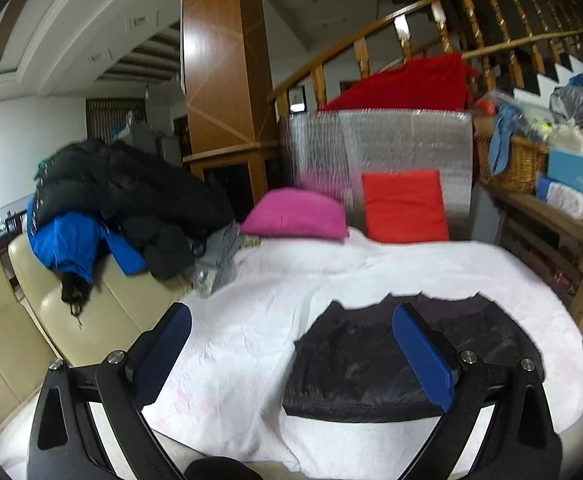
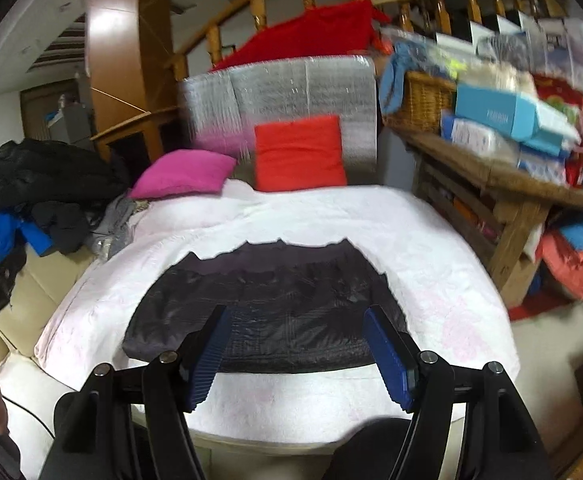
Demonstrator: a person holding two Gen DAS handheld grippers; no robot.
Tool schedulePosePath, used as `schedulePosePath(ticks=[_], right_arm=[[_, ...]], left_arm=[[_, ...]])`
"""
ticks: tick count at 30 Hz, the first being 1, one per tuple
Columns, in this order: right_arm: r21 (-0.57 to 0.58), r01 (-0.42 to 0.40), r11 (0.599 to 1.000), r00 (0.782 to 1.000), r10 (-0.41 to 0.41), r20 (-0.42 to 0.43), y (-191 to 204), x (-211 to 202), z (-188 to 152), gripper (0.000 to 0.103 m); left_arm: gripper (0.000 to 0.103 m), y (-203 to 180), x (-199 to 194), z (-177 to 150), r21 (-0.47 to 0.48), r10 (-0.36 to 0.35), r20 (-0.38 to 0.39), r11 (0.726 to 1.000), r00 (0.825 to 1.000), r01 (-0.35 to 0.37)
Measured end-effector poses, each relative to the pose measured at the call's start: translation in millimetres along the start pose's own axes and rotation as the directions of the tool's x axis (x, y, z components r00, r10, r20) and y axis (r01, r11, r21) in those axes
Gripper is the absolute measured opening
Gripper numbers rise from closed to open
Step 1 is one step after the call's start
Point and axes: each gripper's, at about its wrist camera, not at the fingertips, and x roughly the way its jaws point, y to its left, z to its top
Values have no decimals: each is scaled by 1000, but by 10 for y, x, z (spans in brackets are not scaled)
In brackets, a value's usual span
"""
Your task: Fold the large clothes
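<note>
White bedding (image 1: 251, 320) covers the surface under both claws, with bare sheet on every side of the folded dark garment (image 1: 371, 360), which lies flat just ahead of and below the right claw (image 2: 297, 354). From the left claw (image 1: 291, 356) it sits ahead and to the right, its near edge straight. Both claws stand apart and empty, above the cloth; pillows (image 1: 295, 214) and a clothes pile (image 1: 111, 200) lie well beyond.

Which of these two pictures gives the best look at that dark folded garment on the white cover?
The right wrist view: the dark folded garment lies centred there, its whole outline visible beyond the fingers. In the left wrist view it sits off to the right, and one blue finger covers its middle.
</note>
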Motion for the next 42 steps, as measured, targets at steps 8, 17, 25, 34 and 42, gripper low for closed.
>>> schedulePosePath(ticks=[8, 17, 25, 34, 42], right_arm=[[-62, -8, 998, 998, 11, 55, 322, -668, -33, 73], [-82, -4, 997, 995, 12, 102, 476, -1056, -76, 73], [-27, 21, 999, 997, -19, 72, 376, -1012, -129, 73], [7, 23, 1000, 996, -24, 86, 292, -1043, -106, 73], [11, 15, 1000, 996, -15, 89, 292, -1060, -95, 73]], left_arm=[[103, 27, -579, 196, -18, -41, 68, 999, 997, 42], [103, 7, -902, 202, 0, 1, 98, 1000, 995, -1], [103, -67, -1080, 154, 32, 8, 117, 999, 993, -12], [103, -114, -1138, 164, 38, 10, 129, 999, 992, -15], [103, -116, -1137, 151, 41, 8, 127, 999, 992, -14]])
